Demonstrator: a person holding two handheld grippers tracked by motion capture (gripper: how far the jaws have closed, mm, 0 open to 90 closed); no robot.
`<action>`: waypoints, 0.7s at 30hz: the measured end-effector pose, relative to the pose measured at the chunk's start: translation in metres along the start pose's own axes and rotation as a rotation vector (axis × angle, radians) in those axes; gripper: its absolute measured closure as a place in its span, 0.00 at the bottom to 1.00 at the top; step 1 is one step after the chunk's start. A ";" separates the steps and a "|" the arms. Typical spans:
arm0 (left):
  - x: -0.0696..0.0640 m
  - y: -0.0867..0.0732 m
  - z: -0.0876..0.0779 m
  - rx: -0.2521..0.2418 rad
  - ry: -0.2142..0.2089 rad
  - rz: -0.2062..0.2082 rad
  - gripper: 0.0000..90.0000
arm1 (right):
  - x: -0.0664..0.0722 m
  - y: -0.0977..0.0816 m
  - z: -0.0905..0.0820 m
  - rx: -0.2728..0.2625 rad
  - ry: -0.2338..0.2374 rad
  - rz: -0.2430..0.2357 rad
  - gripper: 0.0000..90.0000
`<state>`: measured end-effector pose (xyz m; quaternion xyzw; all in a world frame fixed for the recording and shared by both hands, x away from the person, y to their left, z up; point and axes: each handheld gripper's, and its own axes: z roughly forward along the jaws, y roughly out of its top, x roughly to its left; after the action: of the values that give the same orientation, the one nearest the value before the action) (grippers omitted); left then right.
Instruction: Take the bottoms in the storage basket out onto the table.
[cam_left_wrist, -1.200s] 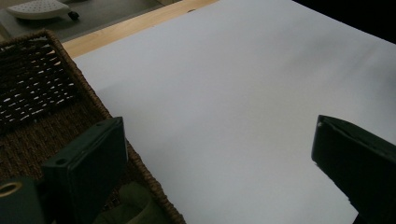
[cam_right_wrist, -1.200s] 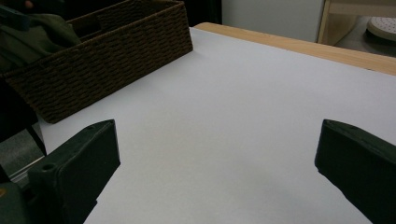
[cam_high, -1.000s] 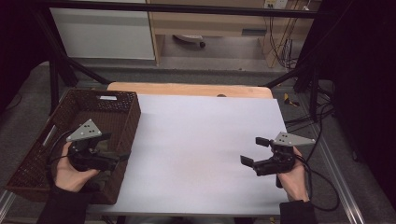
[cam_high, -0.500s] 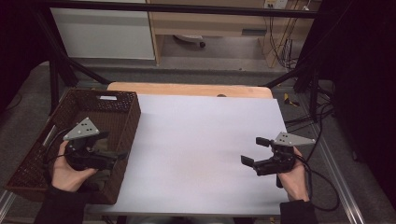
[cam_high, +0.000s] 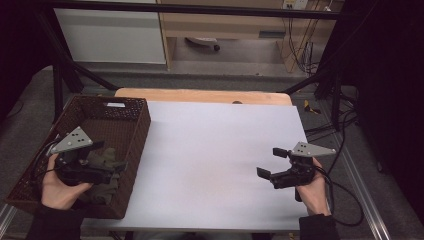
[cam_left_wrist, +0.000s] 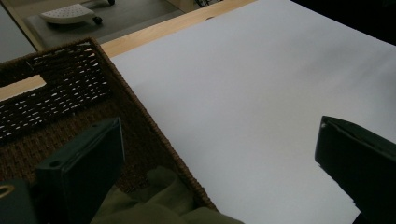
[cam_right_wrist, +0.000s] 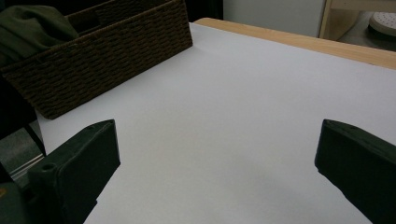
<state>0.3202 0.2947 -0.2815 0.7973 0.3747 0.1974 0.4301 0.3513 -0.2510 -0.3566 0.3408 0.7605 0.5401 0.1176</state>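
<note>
the olive cloth (cam_high: 102, 172) is not yet gripped inside the wicker basket (cam_high: 131, 145); the left gripper (cam_high: 112, 167) is held spread above it, the right gripper (cam_high: 272, 162) spread well apart from the basket.

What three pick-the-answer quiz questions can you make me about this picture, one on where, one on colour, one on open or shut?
1. Where is the cloth?
A. on the white sheet
B. in the basket
C. on the floor

2. What colour is the cloth?
A. olive green
B. red
C. yellow

3. How is the right gripper?
A. shut on the cloth
B. shut on nothing
C. open

Answers:
1 B, the cloth lies inside the brown woven walls, under the left gripper.
2 A, it looks dull green in the high view and both gripper views.
3 C, its jaws stand wide apart over the bare white sheet.
</note>
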 end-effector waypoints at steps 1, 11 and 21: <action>0.001 -0.001 -0.002 -0.001 0.004 -0.003 0.01 | 0.000 0.000 0.000 -0.001 0.000 0.001 0.01; 0.006 -0.012 -0.014 0.009 0.035 -0.025 0.00 | -0.002 -0.001 -0.002 -0.004 0.004 0.008 0.01; 0.004 -0.029 -0.017 0.052 0.071 -0.033 0.00 | -0.003 -0.003 0.000 0.011 0.005 0.009 0.01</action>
<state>0.2998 0.3172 -0.2960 0.7943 0.4079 0.2085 0.3990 0.3521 -0.2533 -0.3593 0.3436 0.7622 0.5371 0.1114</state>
